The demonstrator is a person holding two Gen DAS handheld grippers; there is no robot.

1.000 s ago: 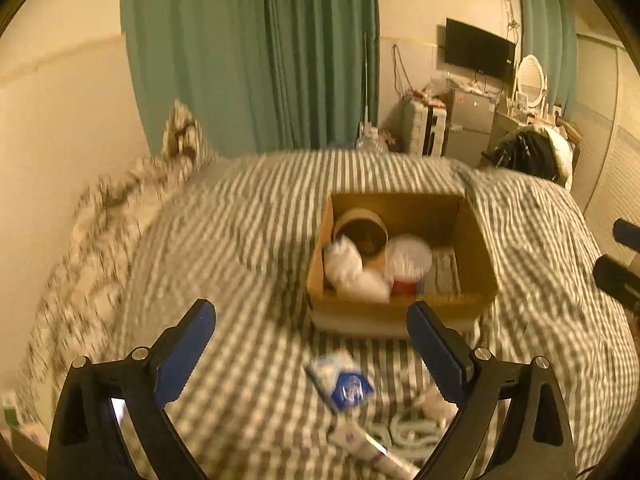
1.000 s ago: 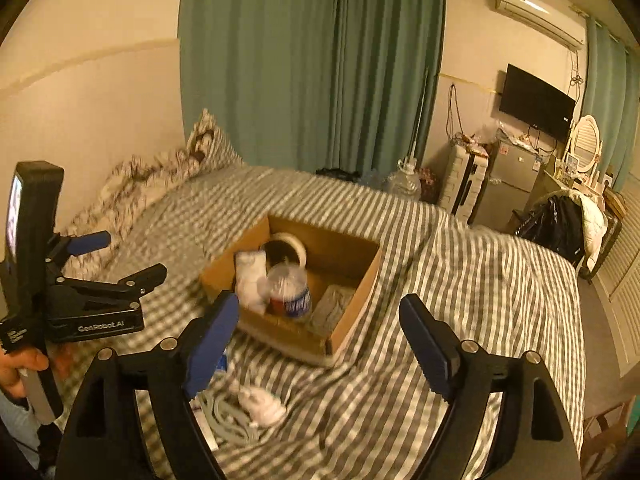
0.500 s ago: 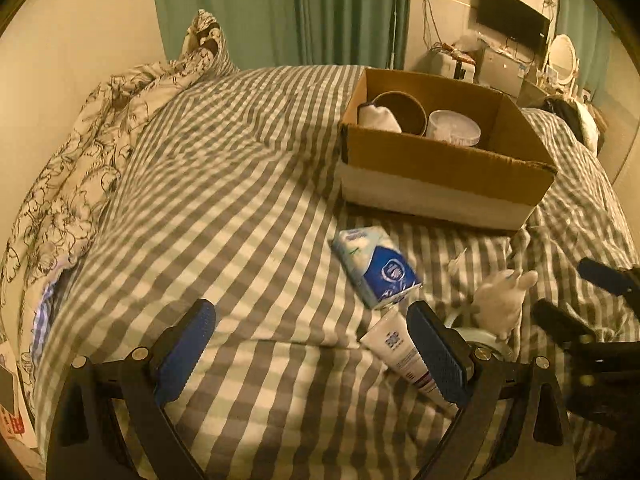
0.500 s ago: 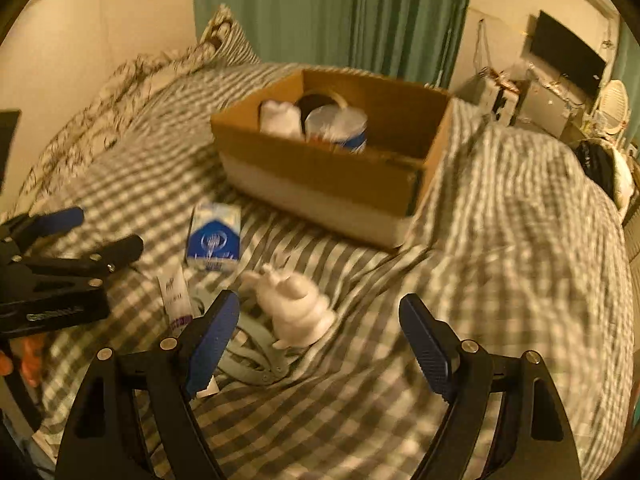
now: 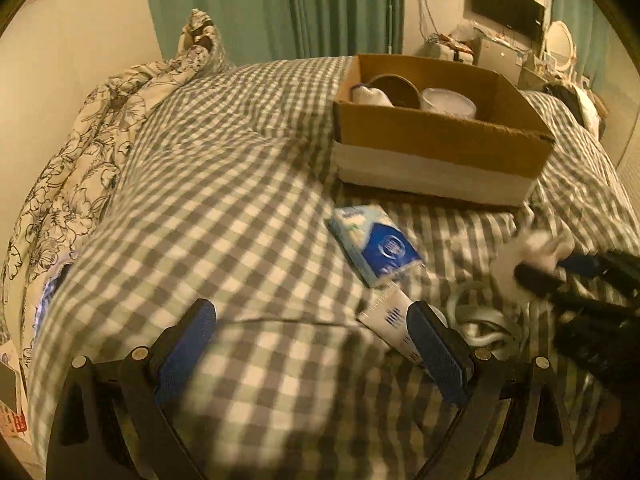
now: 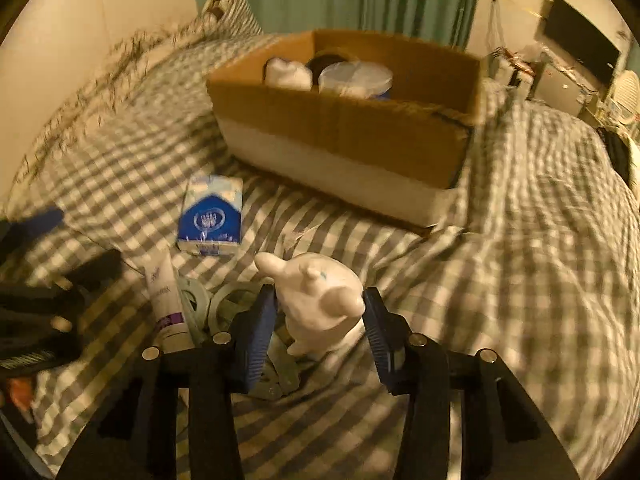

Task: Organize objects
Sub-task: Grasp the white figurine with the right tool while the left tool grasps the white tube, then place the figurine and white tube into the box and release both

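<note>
Gingham bedding (image 5: 240, 208) in grey and white covers the bed, and a cardboard box (image 6: 344, 128) sits on it toward the far side, holding a white cloth bundle (image 6: 289, 72), a dark bowl (image 5: 394, 88) and a round white tub (image 6: 356, 78). Just in front of the box lies a blue-and-white tissue pack (image 6: 211, 216). Nearer, a white tube (image 6: 165, 300) lies beside pale coiled straps (image 6: 208, 304). The right gripper (image 6: 320, 332) has its blue pads on either side of a white animal figurine (image 6: 320, 300), which stands upright on the straps; whether the pads press on it I cannot tell. The left gripper (image 5: 312, 352) hangs over the near edge of the bed with its jaws spread wide and empty, its right pad in front of the tube.
</note>
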